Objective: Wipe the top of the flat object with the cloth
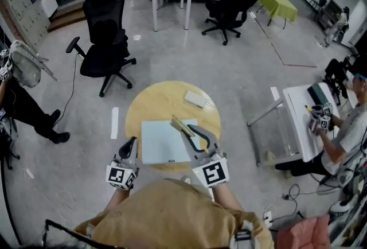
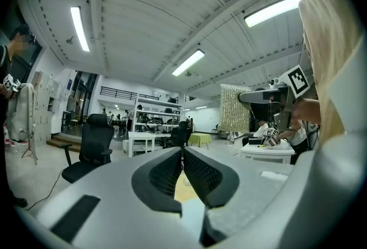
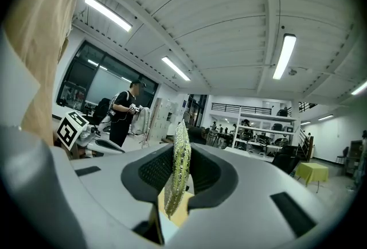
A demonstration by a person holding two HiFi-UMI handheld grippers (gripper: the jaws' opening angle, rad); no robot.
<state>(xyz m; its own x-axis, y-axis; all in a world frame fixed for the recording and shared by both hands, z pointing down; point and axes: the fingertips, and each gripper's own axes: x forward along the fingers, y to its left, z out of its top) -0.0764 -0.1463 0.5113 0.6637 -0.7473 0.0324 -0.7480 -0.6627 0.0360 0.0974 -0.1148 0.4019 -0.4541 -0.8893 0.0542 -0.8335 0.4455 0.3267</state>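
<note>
Clamped tight in the right gripper (image 1: 187,132): thin cloth (image 1: 178,123), over the flat board's (image 1: 163,144) far right corner; probably soft, light, floppy; best pinched by one edge; squeezed together, empty, beside the board's left edge: left gripper (image 1: 131,143).

We see a bobbly, glinting cloth (image 3: 176,173) (woven, yellow-green) between the dark, finely ribbed pads (image 3: 150,171) of the right gripper (image 3: 181,150). The flat object (image 1: 163,141) looks smooth and matt to us, the table (image 1: 143,109) pale wood.

Board (image 1: 162,143) lies on table (image 1: 149,105), pad (image 1: 195,98) behind it.
</note>
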